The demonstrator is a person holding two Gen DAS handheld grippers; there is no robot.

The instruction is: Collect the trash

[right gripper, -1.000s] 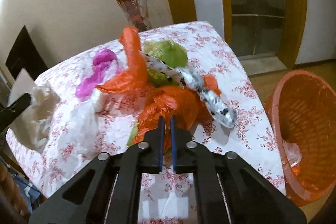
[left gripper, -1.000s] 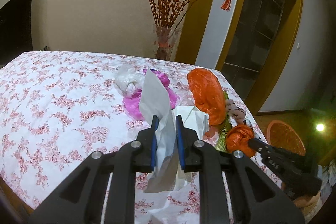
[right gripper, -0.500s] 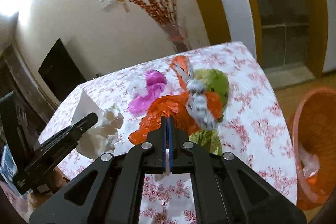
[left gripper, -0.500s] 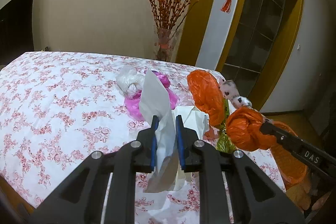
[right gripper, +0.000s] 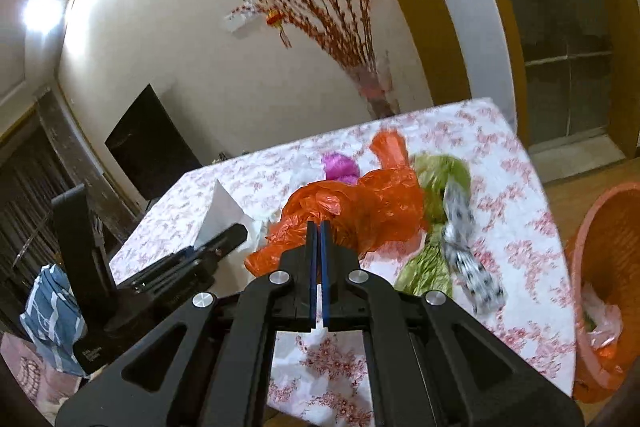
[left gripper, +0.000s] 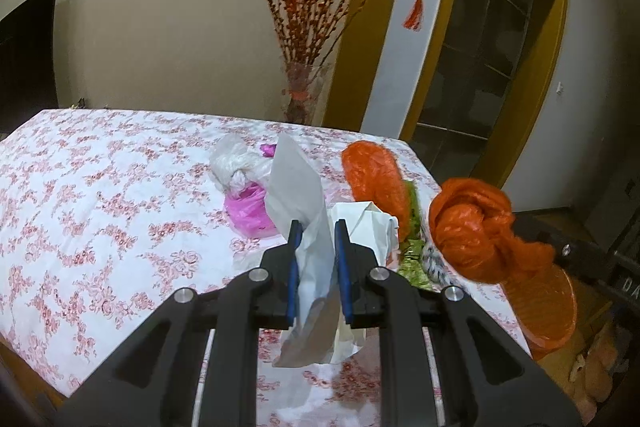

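1. Judged from the scene, the step in hand is carrying trash off the table [left gripper: 100,187], which has a floral cloth. The right gripper [right gripper: 319,239] has its jaws pressed together on a crumpled orange plastic bag [right gripper: 360,203], lifted above the cloth.
2. The left gripper [left gripper: 315,239] has its jaws clamped on a white crumpled paper sheet [left gripper: 296,183], held above the table.
3. The next move likely calls for swinging the orange bag right and down to the orange woven basket [right gripper: 612,267] beside the table's edge, then parting the jaws over it.
4. Left on the cloth are a pink plastic bag [left gripper: 248,211], a green wrapper [right gripper: 436,183] and a speckled silver wrapper [right gripper: 468,259].
5. The right view is motion-blurred; whether the speckled wrapper hangs from the bag or lies loose cannot be told. The basket is cut off at the frame edge.
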